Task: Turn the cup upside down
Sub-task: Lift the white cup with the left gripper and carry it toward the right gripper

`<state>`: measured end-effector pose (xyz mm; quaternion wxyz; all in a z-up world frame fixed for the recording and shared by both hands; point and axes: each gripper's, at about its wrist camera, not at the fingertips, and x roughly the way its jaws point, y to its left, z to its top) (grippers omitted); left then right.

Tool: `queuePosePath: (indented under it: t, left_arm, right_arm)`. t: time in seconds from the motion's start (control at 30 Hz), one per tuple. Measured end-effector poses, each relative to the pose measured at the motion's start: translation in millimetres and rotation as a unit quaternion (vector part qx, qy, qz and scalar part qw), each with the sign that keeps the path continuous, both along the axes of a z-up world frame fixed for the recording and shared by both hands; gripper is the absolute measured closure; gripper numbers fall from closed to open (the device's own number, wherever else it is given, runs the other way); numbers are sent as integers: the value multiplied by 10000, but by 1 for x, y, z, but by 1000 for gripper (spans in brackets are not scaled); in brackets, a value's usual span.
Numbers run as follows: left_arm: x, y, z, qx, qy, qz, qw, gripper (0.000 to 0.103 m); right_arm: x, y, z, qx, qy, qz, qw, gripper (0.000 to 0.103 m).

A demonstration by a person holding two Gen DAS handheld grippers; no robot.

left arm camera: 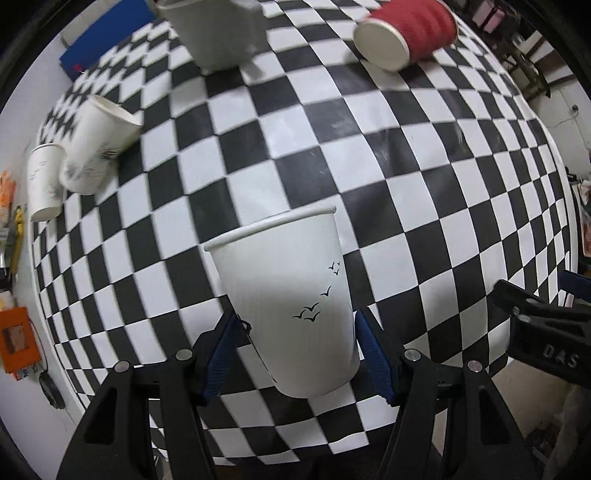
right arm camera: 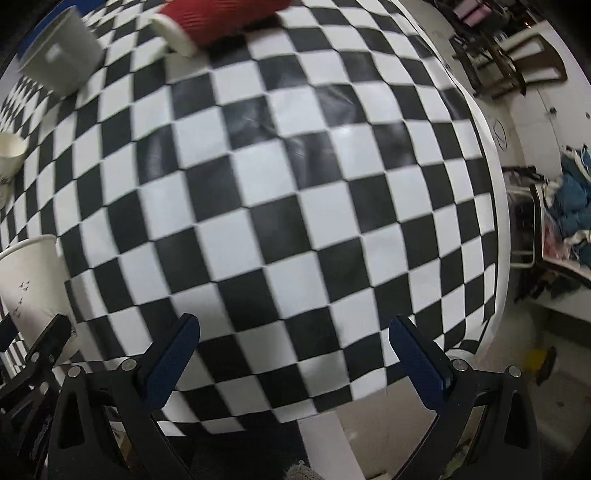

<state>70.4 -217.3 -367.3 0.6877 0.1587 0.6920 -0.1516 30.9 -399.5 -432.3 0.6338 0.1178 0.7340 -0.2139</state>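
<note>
A white paper cup with small black birds sits between the blue pads of my left gripper, which is shut on its lower body. The cup is held above the checkered table, rim away from me and tilted slightly left. The same cup shows at the left edge of the right wrist view. My right gripper is open and empty above the table's near right part; it also shows at the right edge of the left wrist view.
A black-and-white checkered cloth covers the table. A red ribbed cup lies on its side at the far edge. A grey container stands far left of it. Two white cups stand at the left. The table edge runs on the right.
</note>
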Motion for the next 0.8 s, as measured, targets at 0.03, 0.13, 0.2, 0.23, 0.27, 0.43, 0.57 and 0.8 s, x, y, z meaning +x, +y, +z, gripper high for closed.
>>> queuePosePath:
  t: [0.03, 0.13, 0.2, 0.23, 0.27, 0.43, 0.57, 0.8]
  left_arm:
    - [2, -2, -3, 2, 26, 0, 10000, 42]
    - [8, -7, -11, 58, 39, 47, 10000, 39]
    - [14, -9, -15, 37, 94, 89, 9999, 39]
    - [15, -12, -19, 27, 117, 109, 9999, 38]
    - [19, -11, -21, 25, 156, 151, 9998, 38]
    - [34, -7, -30, 24, 256, 439, 9987, 34]
    - [42, -8, -32, 17, 220, 484, 9986, 13]
    - [52, 5, -11, -23, 24, 596, 9982, 9]
  right_arm:
    - [-3, -4, -1, 4, 11, -32, 10000, 0]
    - [-9, -13, -5, 11, 14, -89, 10000, 0]
    - [-12, -17, -6, 13, 6, -109, 9999, 0]
    - [-13, -19, -7, 18, 5, -117, 9999, 0]
    - [-15, -23, -9, 24, 1, -123, 9999, 0]
    - [-12, -20, -4, 31, -26, -139, 9999, 0]
    - [-9, -18, 1, 26, -81, -134, 9999, 0]
    - [-7, -17, 5, 40, -157, -148, 9998, 0]
